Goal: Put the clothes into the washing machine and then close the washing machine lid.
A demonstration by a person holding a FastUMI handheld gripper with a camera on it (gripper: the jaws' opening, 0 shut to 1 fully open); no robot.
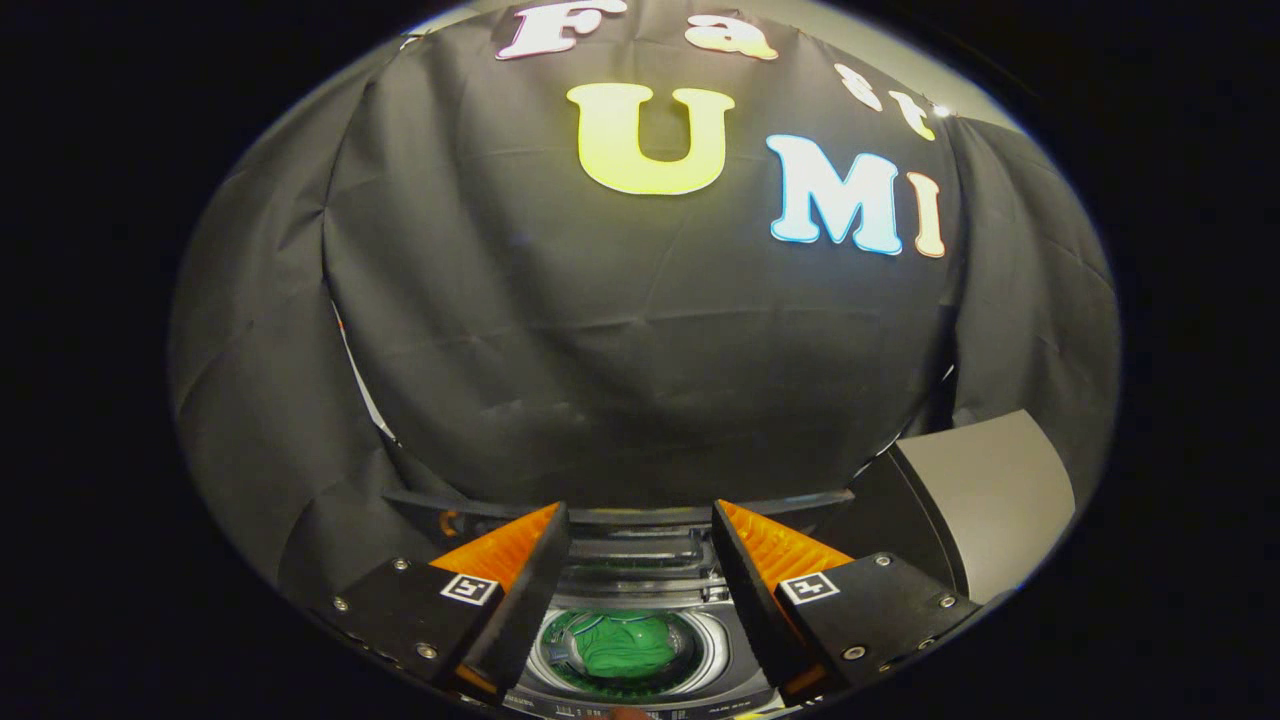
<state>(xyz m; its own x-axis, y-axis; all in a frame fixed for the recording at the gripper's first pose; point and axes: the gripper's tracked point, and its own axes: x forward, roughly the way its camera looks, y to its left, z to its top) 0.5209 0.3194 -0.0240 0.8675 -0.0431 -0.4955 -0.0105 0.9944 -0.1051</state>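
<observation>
I see fingers (640,560) open, empty, above washing machine (640,690). Green clothes (628,645) in drum: soft, light. Lid (985,490) raised, rigid; I judge outer edge best hold.

Green clothes (628,645) in silver-grey washing machine (722,640); black wall cloth (620,370).

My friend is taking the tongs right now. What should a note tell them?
Tongs: open, holding nothing, hovering above the washing machine.
Clothes: the green garment lies inside the drum, seen between the two fingers.
Lid: it looks to be the grey panel standing open, beyond the fingers on one side.
Done: clothes are in.
Left: close the lid.
</observation>
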